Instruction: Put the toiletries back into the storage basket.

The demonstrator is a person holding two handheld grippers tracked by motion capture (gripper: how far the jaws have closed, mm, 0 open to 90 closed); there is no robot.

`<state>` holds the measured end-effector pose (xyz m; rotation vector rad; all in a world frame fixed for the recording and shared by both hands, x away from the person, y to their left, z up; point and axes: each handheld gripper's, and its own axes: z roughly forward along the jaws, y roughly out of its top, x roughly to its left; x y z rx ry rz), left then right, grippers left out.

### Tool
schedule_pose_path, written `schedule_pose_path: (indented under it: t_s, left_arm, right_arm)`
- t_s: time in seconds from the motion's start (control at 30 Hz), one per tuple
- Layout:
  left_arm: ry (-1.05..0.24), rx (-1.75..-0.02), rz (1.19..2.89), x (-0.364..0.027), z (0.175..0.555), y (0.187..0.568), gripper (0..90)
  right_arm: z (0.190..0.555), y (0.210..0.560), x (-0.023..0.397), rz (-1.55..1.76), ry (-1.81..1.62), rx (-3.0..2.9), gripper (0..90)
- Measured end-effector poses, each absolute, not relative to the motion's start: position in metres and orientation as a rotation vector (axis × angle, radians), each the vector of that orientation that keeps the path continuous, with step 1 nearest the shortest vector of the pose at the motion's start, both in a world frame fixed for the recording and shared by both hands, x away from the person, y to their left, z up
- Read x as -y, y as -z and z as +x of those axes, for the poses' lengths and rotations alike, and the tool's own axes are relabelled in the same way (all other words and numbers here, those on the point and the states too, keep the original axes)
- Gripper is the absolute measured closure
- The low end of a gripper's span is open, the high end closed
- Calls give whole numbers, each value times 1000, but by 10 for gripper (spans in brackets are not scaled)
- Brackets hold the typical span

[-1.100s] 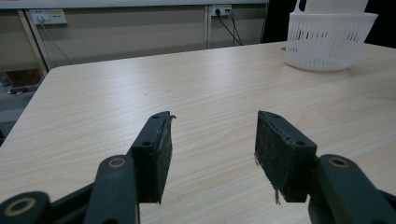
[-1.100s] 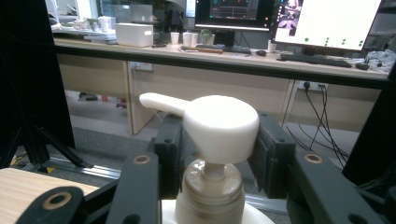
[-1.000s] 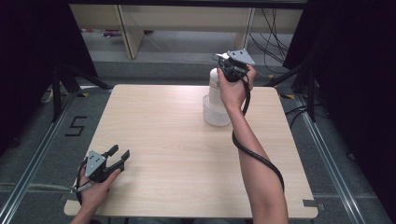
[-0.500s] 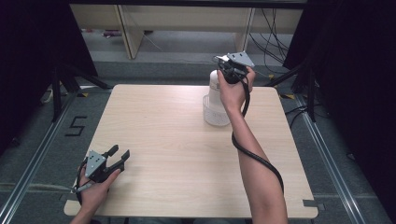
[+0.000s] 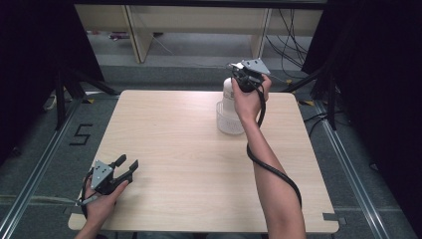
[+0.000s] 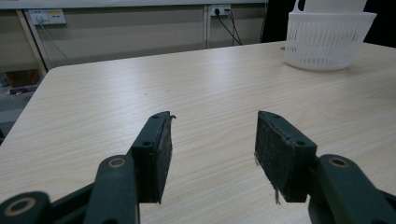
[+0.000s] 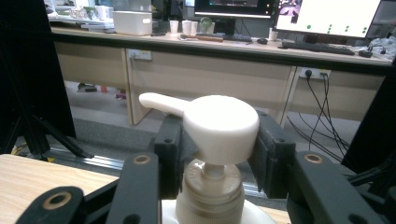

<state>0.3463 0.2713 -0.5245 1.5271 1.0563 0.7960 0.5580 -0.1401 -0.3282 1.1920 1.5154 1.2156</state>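
A white pump bottle (image 5: 227, 92) stands in a small white mesh basket (image 5: 229, 124) at the far right of the wooden table (image 5: 199, 164). My right gripper (image 5: 243, 78) is shut on the bottle's pump head (image 7: 219, 122), one jaw on each side, with the spout pointing left in the right gripper view. The bottle's body below the collar is cut off there. My left gripper (image 5: 127, 167) rests low over the near left corner of the table, jaws wide open with nothing between them (image 6: 210, 140). The basket (image 6: 328, 41) stands far off at the upper right of the left gripper view.
The table's far edge lies just behind the basket. Beyond it are a desk frame (image 5: 134, 30) and floor cables (image 5: 293, 30). Black tripod legs (image 5: 64, 84) stand off the table's far left corner. A cable (image 5: 271, 169) winds around the right forearm.
The right gripper and the bottle have dropped very slightly toward the basket. The left gripper has not moved.
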Motion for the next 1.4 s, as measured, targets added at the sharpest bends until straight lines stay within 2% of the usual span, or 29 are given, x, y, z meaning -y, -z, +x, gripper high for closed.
schedule_pose_path:
  t_s: [1.4]
  left_arm:
    - [-793, -1052, 1529, -271, 346, 524, 457]
  right_arm:
    - [559, 353, 141, 1237, -1191, -1558, 599]
